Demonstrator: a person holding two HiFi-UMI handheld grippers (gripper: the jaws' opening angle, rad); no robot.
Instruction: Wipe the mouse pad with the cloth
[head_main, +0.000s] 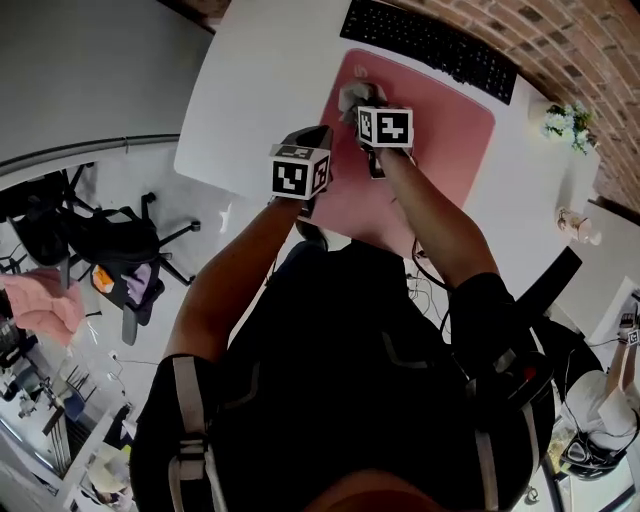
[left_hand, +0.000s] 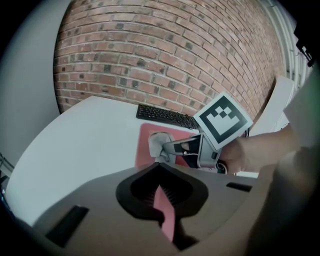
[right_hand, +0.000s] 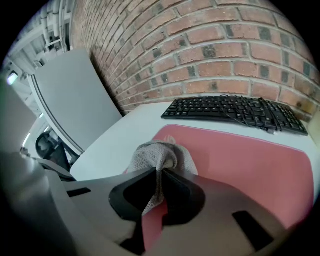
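A pink mouse pad (head_main: 440, 140) (right_hand: 240, 155) lies on the white table (head_main: 260, 80), just in front of a black keyboard (head_main: 430, 40). My right gripper (head_main: 356, 106) (right_hand: 161, 170) is shut on a crumpled grey cloth (head_main: 350, 96) (right_hand: 160, 152), which rests on the pad's far-left corner. From the left gripper view the cloth (left_hand: 159, 142) and the right gripper's marker cube appear ahead. My left gripper (head_main: 320, 135) (left_hand: 159, 169) hovers at the pad's (left_hand: 144, 145) left edge, shut, with only a thin slit of pink showing between its jaws.
The keyboard (right_hand: 235, 112) (left_hand: 165, 116) runs along the pad's far side before a brick wall. A small potted plant (head_main: 565, 122) and a small bottle (head_main: 578, 225) stand at the table's right. Office chairs (head_main: 100, 240) stand on the floor to the left.
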